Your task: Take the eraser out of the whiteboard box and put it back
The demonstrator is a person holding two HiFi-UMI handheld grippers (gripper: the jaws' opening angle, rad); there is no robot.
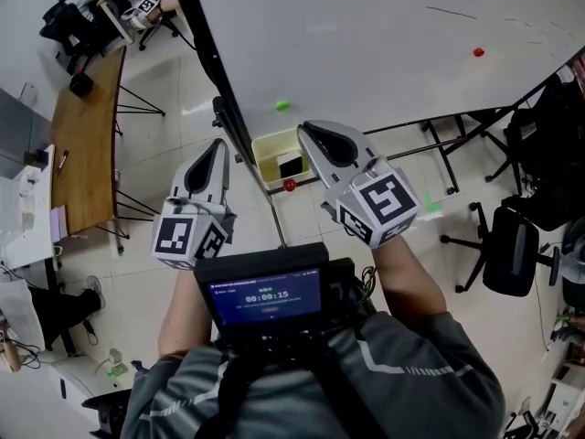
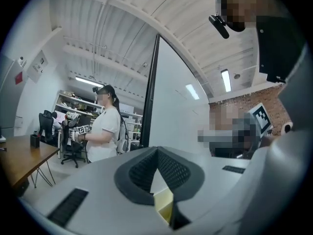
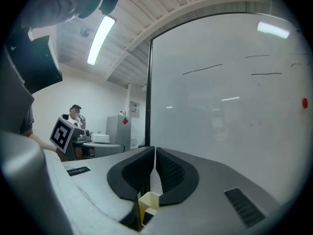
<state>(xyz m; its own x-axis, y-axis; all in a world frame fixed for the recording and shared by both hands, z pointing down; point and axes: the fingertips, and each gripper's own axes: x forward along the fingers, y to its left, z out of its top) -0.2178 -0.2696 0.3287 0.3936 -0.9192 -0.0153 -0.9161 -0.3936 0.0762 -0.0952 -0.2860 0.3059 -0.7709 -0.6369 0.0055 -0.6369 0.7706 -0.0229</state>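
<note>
A cream whiteboard box (image 1: pixel 267 154) hangs at the foot of the whiteboard (image 1: pixel 384 35), and the black eraser (image 1: pixel 292 165) lies inside it. In the head view my left gripper (image 1: pixel 217 144) is held up to the left of the box, shut and empty. My right gripper (image 1: pixel 305 128) hovers over the box's right side, also shut with nothing between its jaws. Both point level at the board. A corner of the cream box (image 2: pixel 164 203) shows beneath the left gripper (image 2: pixel 157 151). The same box (image 3: pixel 148 199) peeks out under the right gripper (image 3: pixel 155 150).
A red magnet (image 1: pixel 290 186) sits just below the box, a green one (image 1: pixel 282 105) and another red one (image 1: pixel 478 52) on the board. A wooden desk (image 1: pixel 87 144) stands at left, an office chair (image 1: pixel 508 248) at right. A person in white (image 2: pixel 104 129) stands beyond the board's edge.
</note>
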